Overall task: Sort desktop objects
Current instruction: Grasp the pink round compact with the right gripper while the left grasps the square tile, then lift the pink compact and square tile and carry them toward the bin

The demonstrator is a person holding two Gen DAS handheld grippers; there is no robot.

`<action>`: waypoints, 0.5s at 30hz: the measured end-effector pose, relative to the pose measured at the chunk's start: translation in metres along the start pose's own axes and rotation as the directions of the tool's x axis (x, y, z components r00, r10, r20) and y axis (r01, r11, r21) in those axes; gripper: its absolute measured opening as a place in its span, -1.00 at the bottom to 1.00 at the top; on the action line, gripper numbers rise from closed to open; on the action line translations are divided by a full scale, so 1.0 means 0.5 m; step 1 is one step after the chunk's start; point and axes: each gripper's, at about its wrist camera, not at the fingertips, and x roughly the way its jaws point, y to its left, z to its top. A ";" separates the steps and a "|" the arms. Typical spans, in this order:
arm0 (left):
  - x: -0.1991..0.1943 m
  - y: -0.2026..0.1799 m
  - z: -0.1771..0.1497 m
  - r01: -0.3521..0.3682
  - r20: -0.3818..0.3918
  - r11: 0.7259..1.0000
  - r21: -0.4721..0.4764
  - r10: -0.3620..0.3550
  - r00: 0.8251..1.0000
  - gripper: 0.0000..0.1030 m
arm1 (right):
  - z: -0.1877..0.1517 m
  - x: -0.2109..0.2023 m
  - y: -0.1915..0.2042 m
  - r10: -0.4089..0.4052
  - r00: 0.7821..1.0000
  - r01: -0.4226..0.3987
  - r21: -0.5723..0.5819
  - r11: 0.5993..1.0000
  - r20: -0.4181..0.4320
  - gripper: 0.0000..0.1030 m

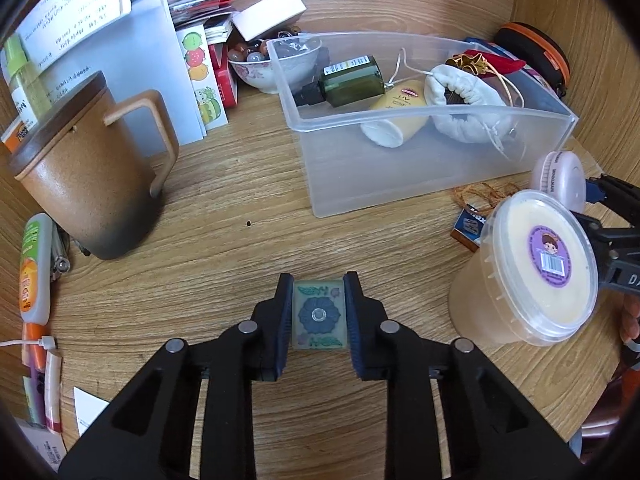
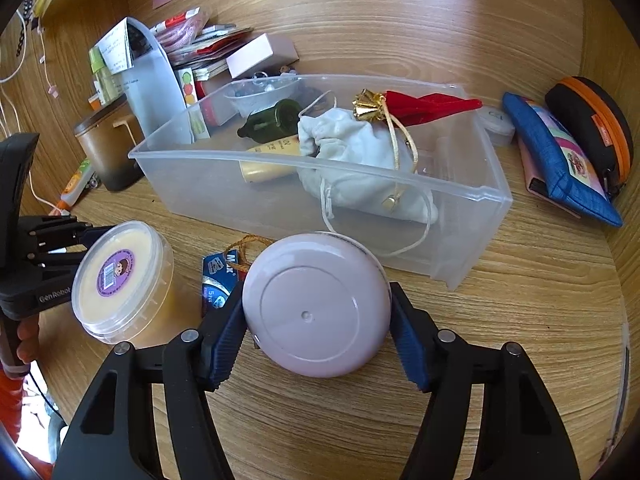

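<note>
Flower-printed tile (image 1: 319,314) clamped by left gripper (image 1: 319,320), lilac round case (image 2: 316,306) clamped by right gripper (image 2: 318,336), "Max" box (image 2: 219,276) beside.

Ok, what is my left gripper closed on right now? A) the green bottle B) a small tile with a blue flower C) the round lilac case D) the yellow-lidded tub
B: the left gripper clamps the flower tile between both pads; the right gripper has the lilac case.

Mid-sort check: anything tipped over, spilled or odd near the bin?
No spill visible. The lidded tub beside the clear bin leans markedly. In the bin, the green bottle and yellow tube lie on their sides.
</note>
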 end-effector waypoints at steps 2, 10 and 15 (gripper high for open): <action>0.001 -0.003 0.000 -0.002 0.003 1.000 0.005 0.002 1.000 -0.54 | -0.002 -0.007 -0.003 0.004 1.000 -0.004 0.014 1.000 0.008 0.22; -0.014 0.001 -0.007 0.003 0.022 0.999 -0.042 -0.002 1.000 -0.54 | -0.017 -0.062 -0.006 -0.003 0.998 0.001 0.034 0.999 0.066 0.22; -0.045 0.006 -0.010 0.012 0.057 0.997 -0.078 -0.007 0.998 -0.54 | -0.026 -0.096 -0.010 -0.006 0.996 0.002 0.043 0.999 0.092 0.22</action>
